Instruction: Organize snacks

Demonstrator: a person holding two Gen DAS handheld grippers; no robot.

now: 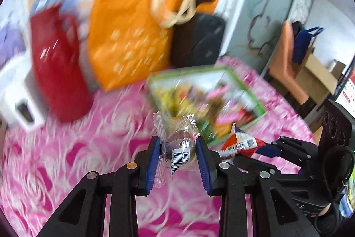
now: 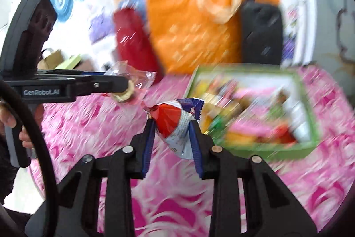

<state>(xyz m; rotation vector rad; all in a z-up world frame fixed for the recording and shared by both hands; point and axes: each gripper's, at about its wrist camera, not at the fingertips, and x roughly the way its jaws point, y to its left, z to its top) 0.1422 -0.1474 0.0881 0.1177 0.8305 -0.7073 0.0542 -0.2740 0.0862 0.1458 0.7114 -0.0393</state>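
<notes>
While both views are smeared with motion blur, each gripper itself shows clearly. The left gripper point(image 1: 178, 149) pinches a snack in a clear wrapper point(image 1: 177, 148) between its blue pads point(image 1: 153, 163); the wrapper carries a barcode label and encloses a round brown-and-silver piece. In the right wrist view the same gripper point(image 2: 124, 83) reaches in from the left edge, a hand point(image 2: 13, 123) wrapped round its grip, and the clear-wrapped snack point(image 2: 127, 86) hangs at its tip above the cloth.

The right gripper point(image 2: 172, 137) is clamped on a red, white and blue packet point(image 2: 175, 126), its blue pads point(image 2: 147, 148) pressing both sides of the crinkled foil. From the left wrist view that gripper point(image 1: 266, 149) comes in from the right, holding the packet point(image 1: 241, 141) near the left gripper's snack but apart from it.

Both snacks are held off a pink floral cloth point(image 1: 88, 148) that covers the surface. Beyond the grippers lies a green-rimmed tray point(image 2: 308, 108) filled with mixed colourful snacks, too blurred to tell one from another. The packet sits just in front of the tray's near-left corner in the right wrist view.

Behind the tray stand an orange bag point(image 1: 128, 32) with pale handles, a red bag point(image 1: 57, 72) to its left and a black case point(image 1: 199, 39) to its right, touching the orange bag. A white box point(image 1: 15, 90) sits at the far left of the cloth.
</notes>
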